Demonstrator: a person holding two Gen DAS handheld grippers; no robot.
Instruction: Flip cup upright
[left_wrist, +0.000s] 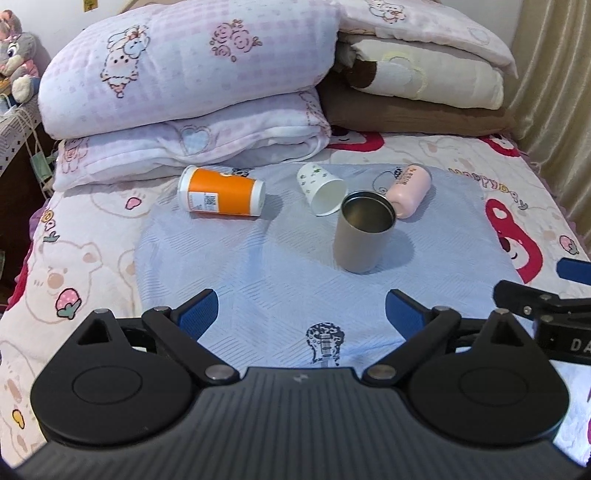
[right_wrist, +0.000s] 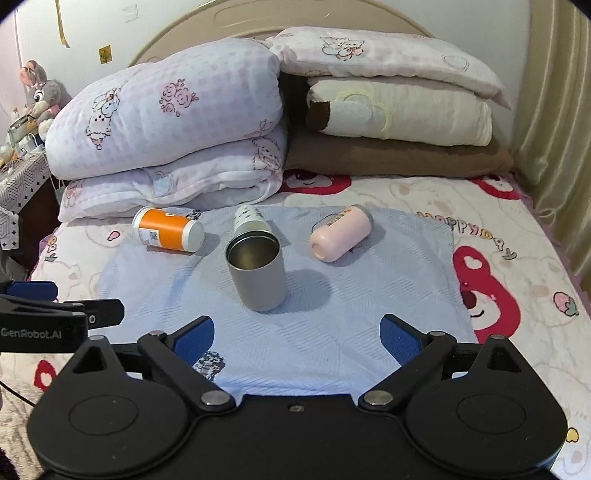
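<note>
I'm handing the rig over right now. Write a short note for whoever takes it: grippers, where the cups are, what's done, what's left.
Left gripper: open, empty, hanging over the near edge of the blue cloth.
Right gripper: open, empty, beside it, same height.
Grey metal cup: upright mid-cloth, mouth up. Done.
Orange cup: on its side, far left of the cloth.
White paper cup: on its side just behind the grey one, mouth toward the grippers; largely hidden from the right wrist.
Pink cup: on its side, far right.
Left: stand those three up. The paper one looks flimsy, so probably grip lightly.
</note>
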